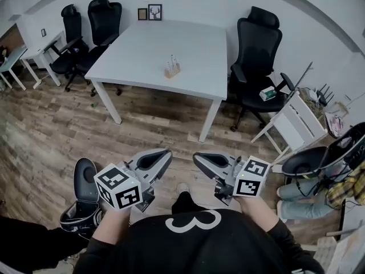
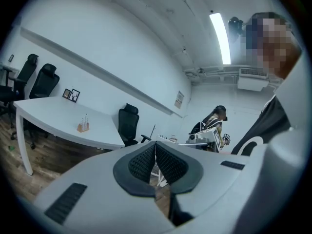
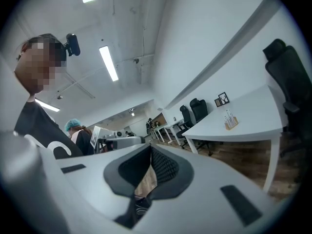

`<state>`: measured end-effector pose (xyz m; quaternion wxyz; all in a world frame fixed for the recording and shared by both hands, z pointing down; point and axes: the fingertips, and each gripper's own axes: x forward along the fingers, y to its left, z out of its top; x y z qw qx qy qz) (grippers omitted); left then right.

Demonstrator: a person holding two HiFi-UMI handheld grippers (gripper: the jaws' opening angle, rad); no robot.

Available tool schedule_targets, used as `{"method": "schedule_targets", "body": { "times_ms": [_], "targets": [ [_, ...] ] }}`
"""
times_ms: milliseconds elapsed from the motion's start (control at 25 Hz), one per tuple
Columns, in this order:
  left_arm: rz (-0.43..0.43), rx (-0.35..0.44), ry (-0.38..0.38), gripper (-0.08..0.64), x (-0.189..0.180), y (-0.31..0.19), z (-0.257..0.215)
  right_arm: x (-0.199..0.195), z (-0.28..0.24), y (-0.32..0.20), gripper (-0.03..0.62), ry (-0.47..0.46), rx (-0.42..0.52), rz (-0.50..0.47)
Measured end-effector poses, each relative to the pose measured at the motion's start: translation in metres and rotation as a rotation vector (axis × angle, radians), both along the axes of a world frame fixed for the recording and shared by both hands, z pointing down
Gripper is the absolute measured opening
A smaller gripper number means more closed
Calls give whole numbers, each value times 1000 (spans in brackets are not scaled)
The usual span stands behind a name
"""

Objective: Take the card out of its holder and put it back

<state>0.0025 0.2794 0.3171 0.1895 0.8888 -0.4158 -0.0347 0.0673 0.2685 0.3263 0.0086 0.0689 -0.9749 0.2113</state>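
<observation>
A small wooden card holder (image 1: 172, 68) with pale cards standing in it sits on the white table (image 1: 142, 59), far ahead of me. The left gripper view shows the holder (image 2: 83, 126) on the tabletop, and the right gripper view shows the holder (image 3: 231, 122) too. My left gripper (image 1: 165, 153) is held close to my body above the wooden floor, its jaws shut with nothing between them. My right gripper (image 1: 197, 157) hangs beside it, also shut and empty. Both grippers point roughly level towards each other, well short of the table.
A black office chair (image 1: 258, 59) stands at the table's right side, and two more chairs (image 1: 91, 30) at its left rear. Two small picture frames (image 1: 150, 12) stand at the table's far edge. A white folding rack (image 1: 293, 124) and cluttered items lie to the right.
</observation>
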Motion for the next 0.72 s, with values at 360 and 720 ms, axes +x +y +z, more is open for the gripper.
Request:
{"method": "schedule_targets", "body": {
  "times_ms": [360, 720],
  "targets": [
    [-48, -59, 37, 14, -26, -170, 9, -28, 4, -165, 11, -18, -43, -35],
    [-64, -55, 9, 14, -29, -231, 1, -40, -7, -227, 11, -51, -29, -82]
  ]
}}
